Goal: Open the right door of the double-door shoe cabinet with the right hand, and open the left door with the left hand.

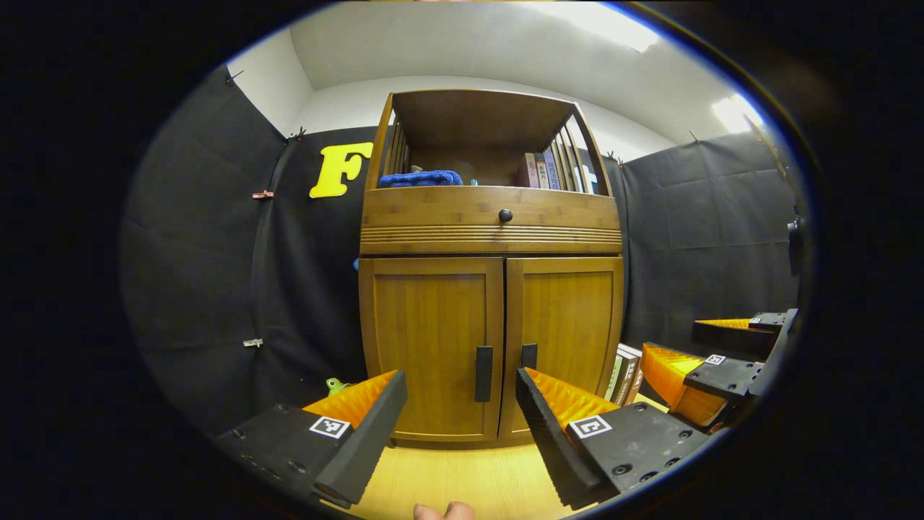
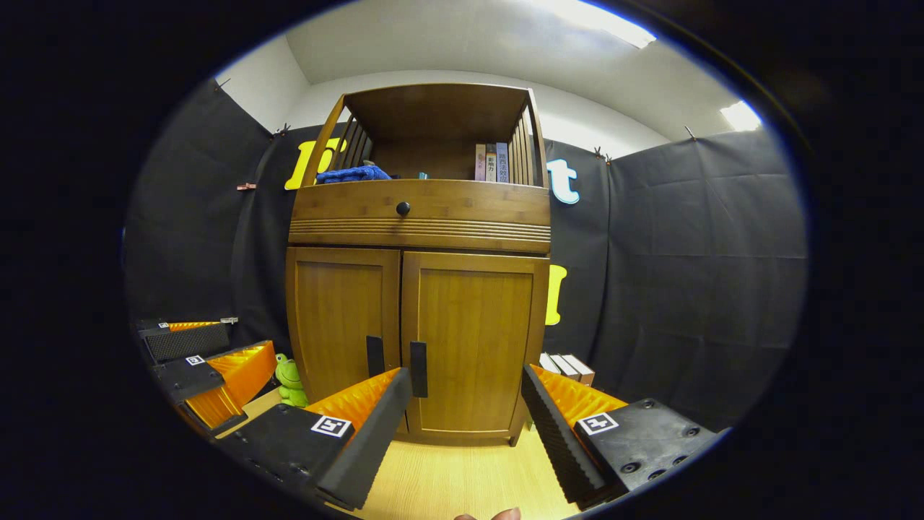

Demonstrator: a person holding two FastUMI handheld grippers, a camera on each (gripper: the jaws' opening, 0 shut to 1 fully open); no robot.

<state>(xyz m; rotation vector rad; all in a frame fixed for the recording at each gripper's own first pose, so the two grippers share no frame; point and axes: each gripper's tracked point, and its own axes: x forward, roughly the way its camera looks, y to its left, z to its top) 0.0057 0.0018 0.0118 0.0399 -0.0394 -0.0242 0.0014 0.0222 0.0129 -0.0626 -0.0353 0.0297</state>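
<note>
A blue cloth (image 1: 421,178) lies folded on the open upper shelf, with upright books (image 1: 543,170) at the other end. A green frog toy (image 2: 290,380) sits on the floor, and what seem more books (image 2: 567,367) lean opposite.

One shoe cabinet (image 1: 491,303) stands with two closed doors, the left door (image 1: 430,347) and right door (image 1: 567,325), two black handles, one drawer knob (image 1: 505,215), one blue cloth (image 1: 421,178), one green frog toy (image 2: 290,381), and two claws, the left claw (image 1: 458,422) and right claw (image 2: 465,426).
</note>
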